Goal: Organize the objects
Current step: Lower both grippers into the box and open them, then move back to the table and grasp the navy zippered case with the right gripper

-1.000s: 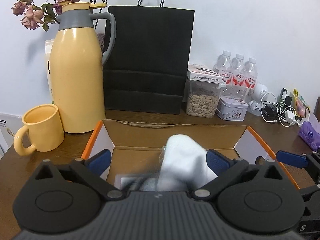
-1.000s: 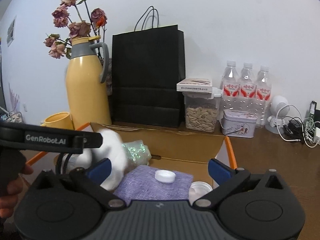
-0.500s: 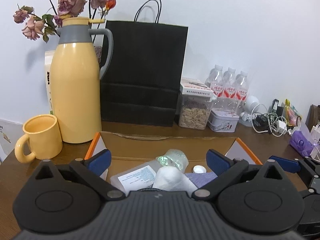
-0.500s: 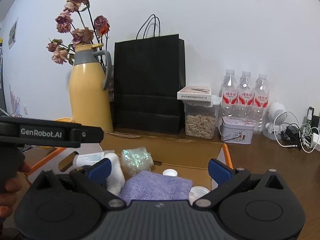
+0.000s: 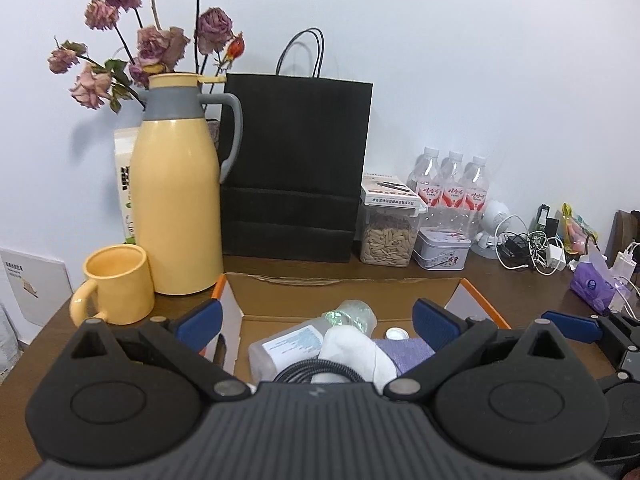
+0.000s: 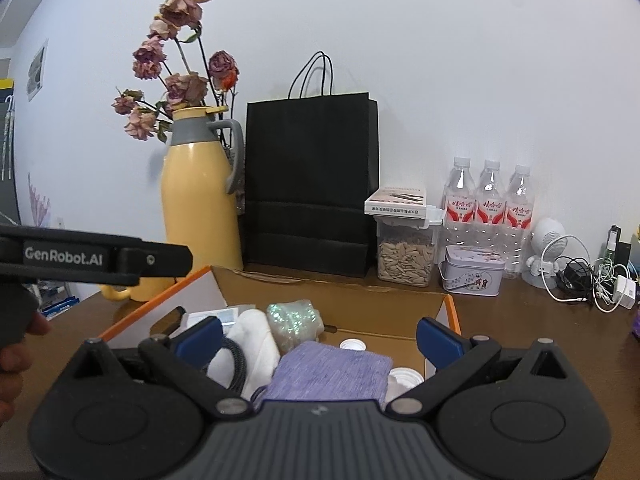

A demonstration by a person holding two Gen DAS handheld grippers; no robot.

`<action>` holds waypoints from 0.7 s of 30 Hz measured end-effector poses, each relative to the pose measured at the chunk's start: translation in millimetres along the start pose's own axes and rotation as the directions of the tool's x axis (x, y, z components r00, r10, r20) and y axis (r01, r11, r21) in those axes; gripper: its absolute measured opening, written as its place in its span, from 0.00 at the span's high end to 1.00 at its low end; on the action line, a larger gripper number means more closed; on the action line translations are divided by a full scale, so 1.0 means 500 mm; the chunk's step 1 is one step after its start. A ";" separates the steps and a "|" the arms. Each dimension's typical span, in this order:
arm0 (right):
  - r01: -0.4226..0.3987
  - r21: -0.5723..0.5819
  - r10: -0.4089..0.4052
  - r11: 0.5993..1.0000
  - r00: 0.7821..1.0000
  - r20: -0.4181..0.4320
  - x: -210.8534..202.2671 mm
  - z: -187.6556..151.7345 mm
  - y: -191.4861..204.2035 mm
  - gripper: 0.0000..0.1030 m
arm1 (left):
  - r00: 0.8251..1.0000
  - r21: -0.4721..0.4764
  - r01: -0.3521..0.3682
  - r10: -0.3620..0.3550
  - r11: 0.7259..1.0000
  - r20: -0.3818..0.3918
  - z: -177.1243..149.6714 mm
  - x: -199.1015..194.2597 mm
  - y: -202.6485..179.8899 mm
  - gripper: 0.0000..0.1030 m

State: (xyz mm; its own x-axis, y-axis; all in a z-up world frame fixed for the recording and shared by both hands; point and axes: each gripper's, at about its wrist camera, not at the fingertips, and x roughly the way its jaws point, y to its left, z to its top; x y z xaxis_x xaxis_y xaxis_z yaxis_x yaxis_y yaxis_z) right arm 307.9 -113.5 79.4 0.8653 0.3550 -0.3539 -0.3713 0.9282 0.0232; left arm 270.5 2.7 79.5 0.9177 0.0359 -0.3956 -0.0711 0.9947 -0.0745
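- The open brown cardboard box with orange-edged flaps (image 5: 344, 304) sits low in the centre of both views and holds the gathered things: a rolled white cloth (image 6: 256, 340), a folded purple knit cloth (image 6: 332, 368), a clear labelled bottle (image 5: 288, 344) and a glittery bundle (image 6: 294, 318).
- The left gripper (image 5: 316, 320) and the right gripper (image 6: 318, 338) both hover above the box, blue pads spread wide, grasping nothing.
- Judged step: between placements (the white cloth lies in the box). Next calls for picking another loose item; which one is unclear.
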 end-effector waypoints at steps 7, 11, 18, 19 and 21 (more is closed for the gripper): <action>0.001 0.000 -0.001 1.000 1.000 0.006 -0.071 -0.016 0.018 0.00 | 1.000 0.002 -0.014 0.014 1.000 0.009 -0.015 -0.073 0.009 0.00; 0.002 -0.006 -0.002 1.000 1.000 0.003 -0.112 -0.027 0.029 0.00 | 1.000 -0.005 -0.025 0.025 1.000 0.009 -0.028 -0.110 0.022 0.00; -0.006 -0.015 0.006 1.000 1.000 -0.007 -0.173 -0.053 0.048 0.00 | 0.999 -0.016 -0.050 0.050 0.999 -0.008 -0.064 -0.166 0.043 0.00; -0.009 -0.016 0.008 1.000 1.000 -0.011 -0.181 -0.058 0.050 0.00 | 0.998 -0.018 -0.054 0.053 0.998 -0.012 -0.070 -0.174 0.046 0.00; -0.011 -0.014 0.011 1.000 1.000 -0.018 -0.193 -0.067 0.054 0.00 | 0.998 -0.026 -0.054 0.054 0.998 -0.019 -0.083 -0.187 0.053 0.00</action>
State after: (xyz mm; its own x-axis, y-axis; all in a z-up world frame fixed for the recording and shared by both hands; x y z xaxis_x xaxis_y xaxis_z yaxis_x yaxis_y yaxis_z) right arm 203.0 -126.5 83.2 0.8551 0.3630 -0.3702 -0.3855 0.9226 0.0142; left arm 166.7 21.9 76.4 0.9048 0.0872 -0.4168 -0.1305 0.9885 -0.0765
